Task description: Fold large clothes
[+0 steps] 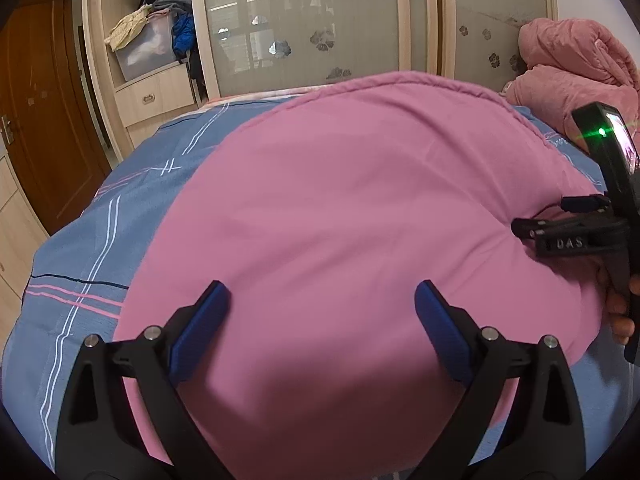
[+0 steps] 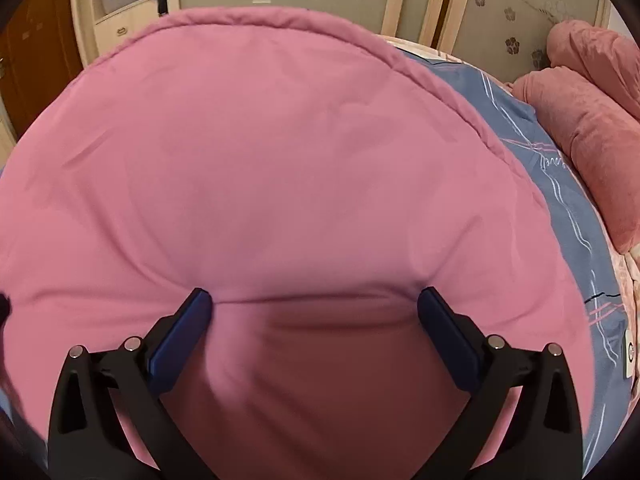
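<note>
A large pink garment (image 1: 352, 200) lies spread flat over the bed, smooth, with a stitched hem along its far edge (image 2: 280, 20). My left gripper (image 1: 322, 288) hovers over its near part, open, with nothing between the blue pads (image 1: 204, 320). My right gripper (image 2: 314, 294) is open too. Its fingertips (image 2: 198, 308) press down into the pink cloth, and a shallow crease (image 2: 320, 300) runs between them. In the left wrist view the right gripper (image 1: 524, 230) shows side-on at the garment's right edge, with a hand (image 1: 620, 312) on its handle.
A blue bedsheet (image 1: 100, 248) with white and pink lines lies under the garment. A bundled pink blanket (image 2: 592, 152) sits at the bed's far right. Behind the bed stand wardrobe sliding doors (image 1: 320, 20), open shelves with clothes (image 1: 152, 32) and a wooden door (image 1: 40, 120).
</note>
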{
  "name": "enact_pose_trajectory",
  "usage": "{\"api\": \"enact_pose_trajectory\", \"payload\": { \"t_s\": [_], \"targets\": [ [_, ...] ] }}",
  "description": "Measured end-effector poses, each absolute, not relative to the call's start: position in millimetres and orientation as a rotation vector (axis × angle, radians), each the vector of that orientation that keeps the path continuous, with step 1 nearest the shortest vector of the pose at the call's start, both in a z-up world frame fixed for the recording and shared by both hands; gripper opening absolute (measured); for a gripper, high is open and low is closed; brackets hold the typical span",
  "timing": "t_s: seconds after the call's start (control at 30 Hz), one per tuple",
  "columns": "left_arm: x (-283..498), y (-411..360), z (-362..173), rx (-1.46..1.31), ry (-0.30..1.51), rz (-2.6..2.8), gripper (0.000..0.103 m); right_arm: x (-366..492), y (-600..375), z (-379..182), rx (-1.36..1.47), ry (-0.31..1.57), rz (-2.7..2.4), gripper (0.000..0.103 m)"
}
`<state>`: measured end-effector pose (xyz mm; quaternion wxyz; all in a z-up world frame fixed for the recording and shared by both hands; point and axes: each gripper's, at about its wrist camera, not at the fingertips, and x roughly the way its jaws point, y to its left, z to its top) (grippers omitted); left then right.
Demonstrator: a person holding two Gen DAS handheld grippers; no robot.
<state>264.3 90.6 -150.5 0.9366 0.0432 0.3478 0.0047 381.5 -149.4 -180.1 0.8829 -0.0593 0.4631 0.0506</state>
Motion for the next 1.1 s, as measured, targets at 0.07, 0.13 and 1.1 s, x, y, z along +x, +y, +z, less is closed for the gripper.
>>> {"api": "enact_pose_trajectory", "payload": {
  "t_s": [0.07, 0.13, 1.1],
  "targets": [
    [265, 90, -153, 0.096, 0.714, 0.015, 0.096, 384, -146, -180, -0.135, 0.964, 0.104, 0.102],
    [267, 90, -155, 0.101, 0.719, 0.022, 0.097, 379, -148, -177, -0.138, 0.963, 0.099, 0.102],
    [221, 85, -138, -0.016, 0.786, -0.027, 0.099, 234, -209, -142, 0.117, 0.787, 0.095, 0.102]
  ]
}}
